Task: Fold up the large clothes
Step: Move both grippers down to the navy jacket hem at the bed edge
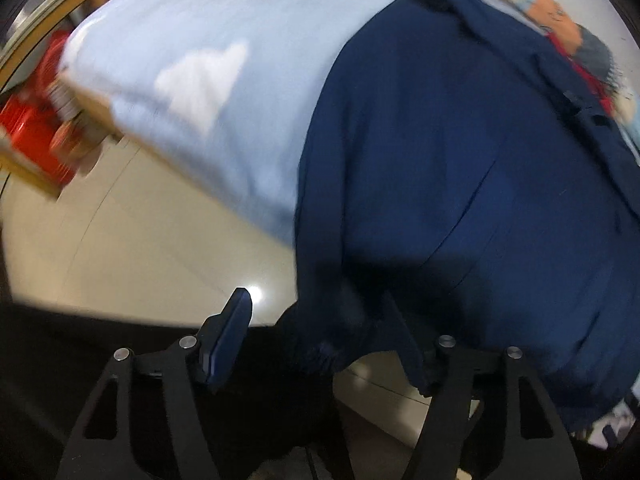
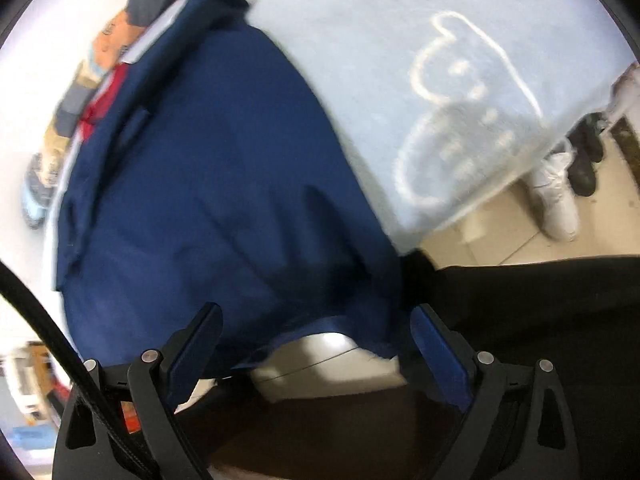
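While navy garment (image 1: 460, 180) overhangs bed (image 1: 224, 40), claws (image 2: 316, 340) gape

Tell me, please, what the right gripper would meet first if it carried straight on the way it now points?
Most likely the hanging hem of the navy garment, which lies between the right gripper's open jaws; the blur leaves depth unclear.

support: bed, pale blue sheet (image 1: 224, 12) | on it: navy garment (image 1: 440, 140), hem overhanging bed edge
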{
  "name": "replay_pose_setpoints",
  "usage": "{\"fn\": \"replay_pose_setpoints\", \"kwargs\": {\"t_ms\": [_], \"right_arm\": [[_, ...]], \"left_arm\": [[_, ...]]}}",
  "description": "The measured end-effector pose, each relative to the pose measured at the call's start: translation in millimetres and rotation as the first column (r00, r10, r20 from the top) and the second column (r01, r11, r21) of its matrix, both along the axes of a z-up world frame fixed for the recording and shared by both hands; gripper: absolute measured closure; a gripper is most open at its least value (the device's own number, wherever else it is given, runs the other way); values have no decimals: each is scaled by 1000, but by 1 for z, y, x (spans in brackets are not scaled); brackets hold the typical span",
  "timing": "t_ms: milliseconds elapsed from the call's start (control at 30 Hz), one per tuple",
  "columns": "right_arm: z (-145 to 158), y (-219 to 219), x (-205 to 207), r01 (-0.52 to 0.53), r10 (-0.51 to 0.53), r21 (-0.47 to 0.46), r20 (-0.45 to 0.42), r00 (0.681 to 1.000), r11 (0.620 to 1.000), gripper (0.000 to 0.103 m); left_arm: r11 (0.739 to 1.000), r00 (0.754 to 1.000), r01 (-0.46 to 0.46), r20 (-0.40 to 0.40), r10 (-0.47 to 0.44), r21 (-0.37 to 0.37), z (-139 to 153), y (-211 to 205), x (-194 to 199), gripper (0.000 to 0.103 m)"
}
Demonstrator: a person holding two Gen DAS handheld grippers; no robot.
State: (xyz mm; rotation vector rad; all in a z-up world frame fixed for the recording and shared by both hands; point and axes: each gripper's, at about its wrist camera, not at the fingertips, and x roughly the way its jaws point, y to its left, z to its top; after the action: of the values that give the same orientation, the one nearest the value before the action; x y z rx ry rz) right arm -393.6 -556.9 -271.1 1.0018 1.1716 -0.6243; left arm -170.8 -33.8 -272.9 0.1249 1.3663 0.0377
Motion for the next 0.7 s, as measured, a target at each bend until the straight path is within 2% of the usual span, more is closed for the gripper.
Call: {"fn": "replay_pose_setpoints", "kwargs": {"t_ms": [67,133,200,267,300,333,367,433,467,500,533,567,600,633,667,700], "right_arm": [[-18,8,9,-82,82,0,-70,994,997,9],[-27,13,15,-132,131,-1,-118,984,991,12],[-27,17,19,-166,169,32,-108,980,986,18],[-10,24,25,-241,236,-52,-91,967,969,20],[-6,25,27,-262,258,-65,-70,964,963,32],[-5,24,28,-271,269,-37,-43,962,962,47],[-2,21,28,-270,270,-10,-31,962,963,69],[14,15,29,-268,268,-18,14,963,963,69],[26,6,30,-267,268,-17,61,962,963,64],[36,-4,30,-270,271,-20,100,957,963,49],[51,-17,34,-280,282,-38,161,946,959,42],[66,-31,40,-288,296,-70,206,933,955,30],[76,-43,47,-295,308,-89,235,922,951,23],[85,-57,55,-303,318,-96,275,908,948,21],[91,-76,69,-327,338,-90,325,883,941,18],[94,-91,80,-340,352,-97,340,872,936,18]], "left_arm": [[1000,1000,5,-25,-4,22,-11,1,-1,36],[999,1000,-3,-3,3,41,-15,1,2,36],[999,1000,-6,6,5,41,-14,-1,-1,36],[999,998,30,50,-31,16,-10,-9,-3,40],[999,997,36,71,-38,26,-8,-10,-1,45],[999,996,33,78,-35,21,-4,-10,0,61],[1000,996,28,82,-28,5,0,-9,-3,68],[995,990,35,143,-22,-91,27,-8,-5,68],[991,984,62,176,-40,-121,39,-10,-3,62],[986,972,111,220,-82,-122,55,-16,1,57],[977,953,176,270,-138,-119,71,-23,6,42],[966,938,226,297,-181,-125,82,-28,14,23],[952,922,276,317,-223,-133,92,-34,23,16],[929,900,344,330,-285,-135,103,-44,39,11],[916,890,376,329,-315,-142,107,-50,51,11],[888,879,425,316,-358,-175,111,-59,71,9]]}}
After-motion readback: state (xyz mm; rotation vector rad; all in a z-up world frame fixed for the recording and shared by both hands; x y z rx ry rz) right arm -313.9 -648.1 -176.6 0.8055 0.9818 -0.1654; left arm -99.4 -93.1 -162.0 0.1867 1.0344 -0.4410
